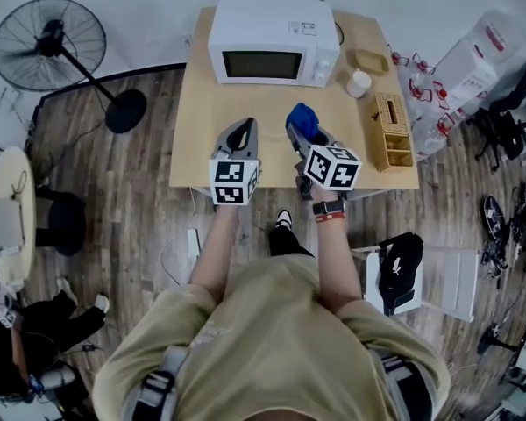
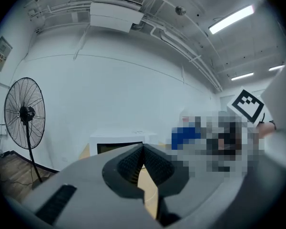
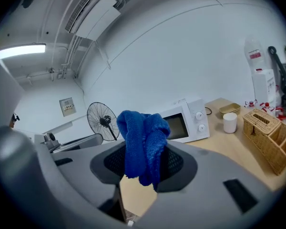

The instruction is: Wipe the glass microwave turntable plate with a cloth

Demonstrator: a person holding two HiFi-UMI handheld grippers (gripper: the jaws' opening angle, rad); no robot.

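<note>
One cloth (image 3: pixel 143 144) in R tool (image 3: pixel 144 163); L tool (image 2: pixel 143 151) closed

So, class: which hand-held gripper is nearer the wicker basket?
Right. The right hand-held gripper, holding the blue cloth, is just left of the wicker basket; the left hand-held gripper is further left, beyond it.

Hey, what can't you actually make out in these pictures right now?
- Glass turntable plate: unseen in every view; the microwave door is shut, its window dark.
- Left gripper view: a mosaic patch covers everything right of the blue cloth.
- Head view: the white cup contents, too small.
</note>
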